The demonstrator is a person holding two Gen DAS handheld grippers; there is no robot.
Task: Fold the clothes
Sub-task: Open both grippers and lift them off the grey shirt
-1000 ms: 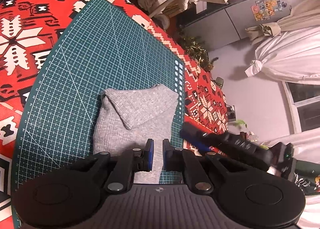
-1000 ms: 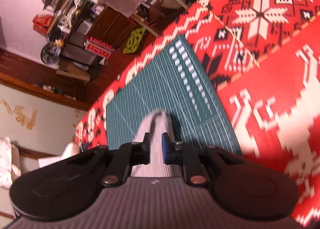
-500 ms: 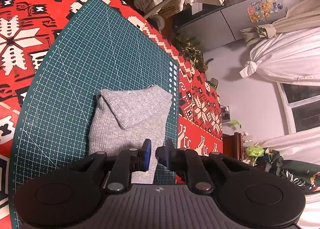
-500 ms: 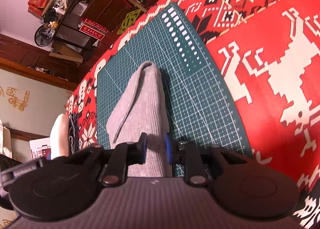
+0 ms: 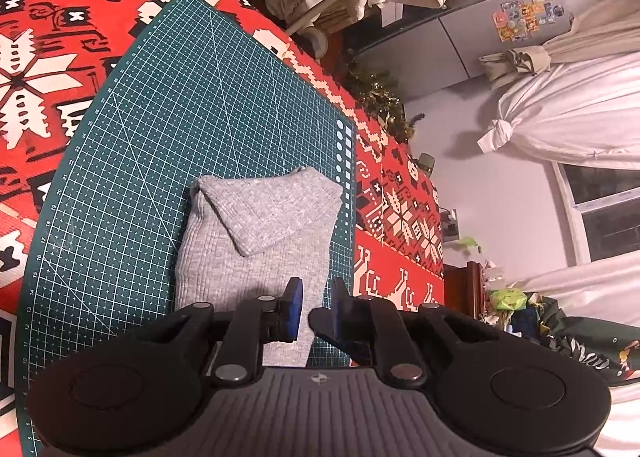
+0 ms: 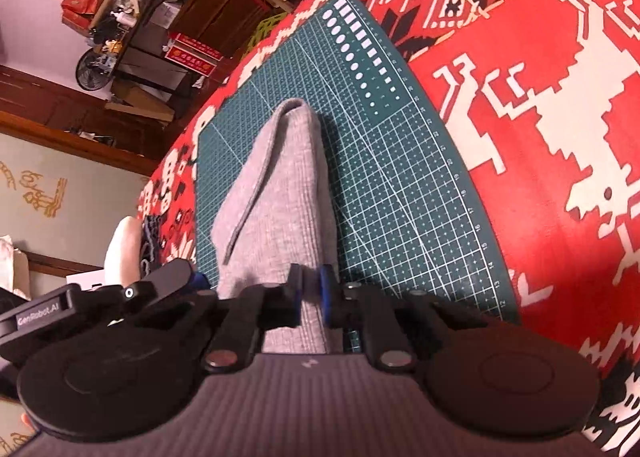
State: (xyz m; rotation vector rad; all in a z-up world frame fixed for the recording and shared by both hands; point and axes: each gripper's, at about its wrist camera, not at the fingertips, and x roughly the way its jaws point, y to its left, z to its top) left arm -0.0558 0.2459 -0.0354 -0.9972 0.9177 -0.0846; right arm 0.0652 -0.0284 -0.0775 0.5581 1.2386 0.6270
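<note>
The grey garment (image 5: 256, 241) lies folded on the green mat (image 5: 140, 177), its long axis running away from me. My left claw (image 5: 314, 313) is slightly open and empty over its near edge; my right claw (image 6: 310, 297) pinches that near edge.

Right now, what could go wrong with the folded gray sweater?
The gray sweater lies close to the right edge of the green cutting mat, so a tug might drag it onto the red tablecloth. The triangular flap on top just rests loose and could flip open. The right gripper looks nearly shut at the near edge; pulling might undo the fold.
</note>
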